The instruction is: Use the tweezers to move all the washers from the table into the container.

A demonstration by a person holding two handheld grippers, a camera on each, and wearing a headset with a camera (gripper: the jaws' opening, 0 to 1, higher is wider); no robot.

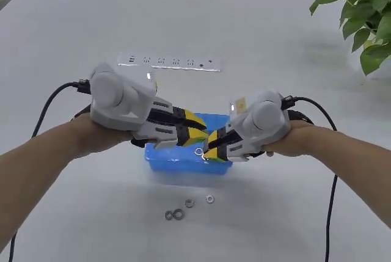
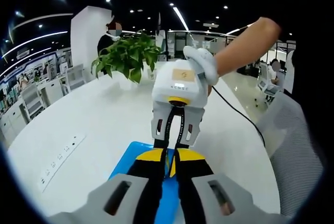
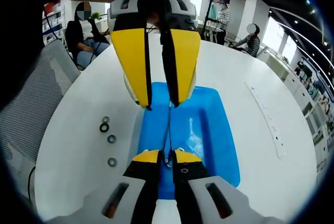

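With the left tongs (image 3: 162, 104) clamped on the tweezers (image 3: 168, 125) and the right tongs (image 3: 167, 157) pinched together at their tip, a washer (image 1: 199, 151) hangs over the blue container (image 3: 214, 130), so I'd ease the squeeze gently, low inside it, before fetching the washers (image 1: 178, 214) on the near tabletop (image 1: 275, 42)

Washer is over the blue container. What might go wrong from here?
The washer hangs at the tweezers' tip right by the right gripper; a nudge may drop it early, and near the container's wall it may land outside. The loose washers on the table lie close together, so picking one may scatter the others.
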